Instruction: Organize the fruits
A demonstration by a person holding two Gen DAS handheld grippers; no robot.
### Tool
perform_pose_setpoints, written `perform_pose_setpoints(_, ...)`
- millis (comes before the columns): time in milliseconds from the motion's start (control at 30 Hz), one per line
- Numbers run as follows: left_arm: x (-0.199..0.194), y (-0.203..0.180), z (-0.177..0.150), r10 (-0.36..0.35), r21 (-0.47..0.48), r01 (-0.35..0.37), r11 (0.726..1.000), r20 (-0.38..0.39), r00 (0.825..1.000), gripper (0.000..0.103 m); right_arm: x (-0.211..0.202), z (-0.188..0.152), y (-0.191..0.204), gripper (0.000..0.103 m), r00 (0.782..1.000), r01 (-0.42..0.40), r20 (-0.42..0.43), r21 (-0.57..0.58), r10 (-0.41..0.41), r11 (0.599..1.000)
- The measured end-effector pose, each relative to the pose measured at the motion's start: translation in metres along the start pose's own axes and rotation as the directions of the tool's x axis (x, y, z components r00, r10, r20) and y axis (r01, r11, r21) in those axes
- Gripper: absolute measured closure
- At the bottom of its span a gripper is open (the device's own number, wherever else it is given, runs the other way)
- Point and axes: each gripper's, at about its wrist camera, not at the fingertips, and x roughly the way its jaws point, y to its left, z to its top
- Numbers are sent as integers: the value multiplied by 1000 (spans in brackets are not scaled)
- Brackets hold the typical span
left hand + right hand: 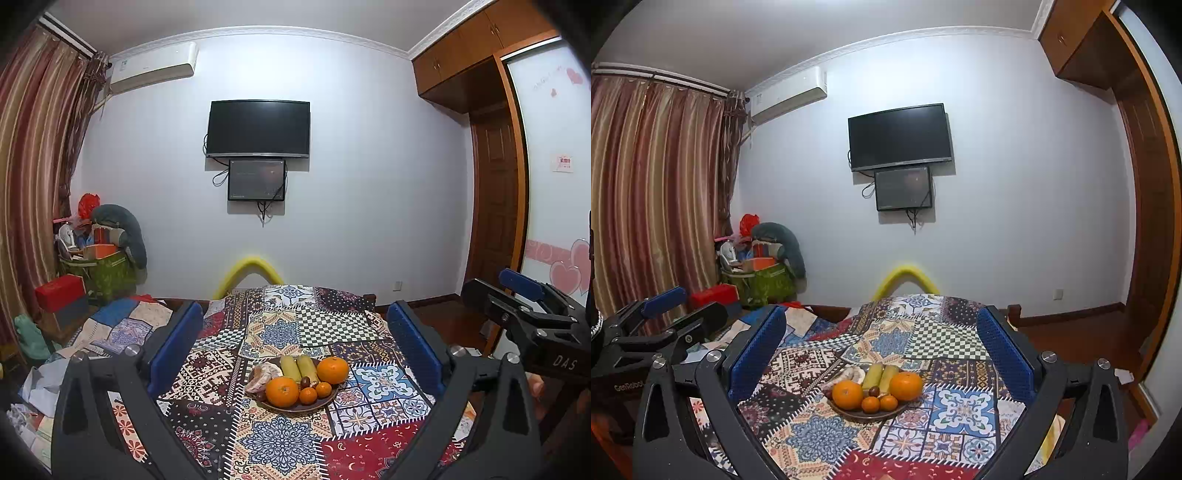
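Resting together on the plate (pixel 291 408) are the oranges (pixel 282 391) and other fruits, so sorting looks done or about to begin. Both the left gripper (pixel 295 339) and right gripper (pixel 882 343) are held wide apart with nothing between them.

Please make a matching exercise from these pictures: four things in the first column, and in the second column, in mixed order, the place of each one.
Things:
1. two large round oranges
2. black flat television screen
3. white air conditioner unit
4. red rectangular box

Places:
A. high on the wall, next to the striped curtain
B. low down on the left, beside the green bag
C. on the dark round plate on the patterned tablecloth
D. in the middle of the wall, above a smaller dark screen

Pairs: 1-C, 2-D, 3-A, 4-B
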Motion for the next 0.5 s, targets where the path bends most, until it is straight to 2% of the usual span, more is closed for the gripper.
perform_pose_setpoints(500,1,2,2,-1,-7,1,1000,3,1000,1,-1,4,1,0,1000,-3,0,-5,3,1000)
